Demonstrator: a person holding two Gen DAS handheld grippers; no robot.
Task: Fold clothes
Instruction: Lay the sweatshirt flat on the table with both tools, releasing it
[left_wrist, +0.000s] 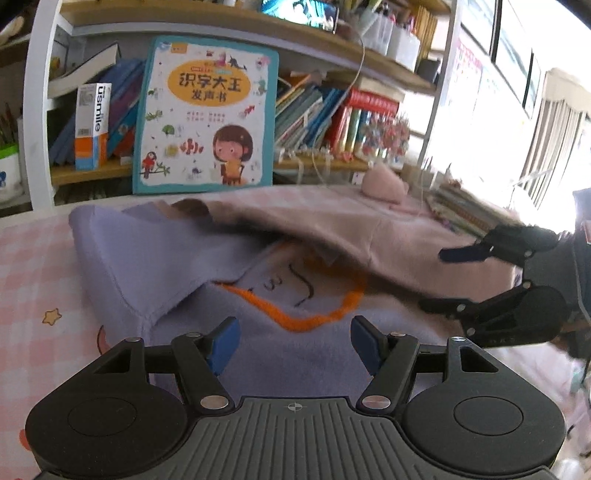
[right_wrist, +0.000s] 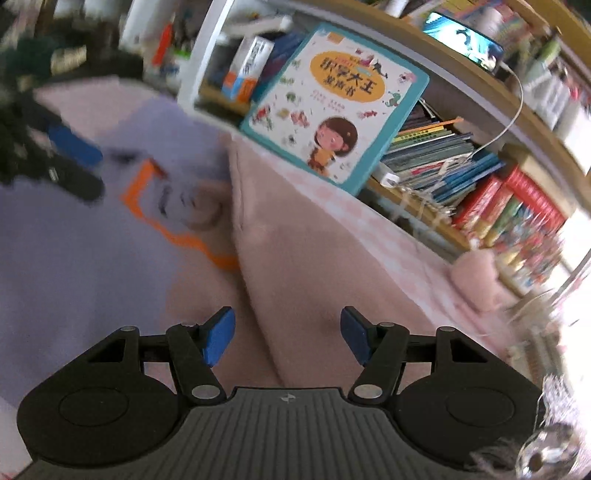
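A children's picture book stands upright against the bookshelf. A white-and-orange box stands to its left, leaning books to its right. A pink checked cloth covers the worktop.

The left wrist view looks forward along its own hand-held gripper, low and close over the bench, level, toward the shelf. The right wrist view sits just above its hand-held gripper, tilted, facing the same shelf from the right side. Both views share the picture book, the lilac garment and the pink cloth.
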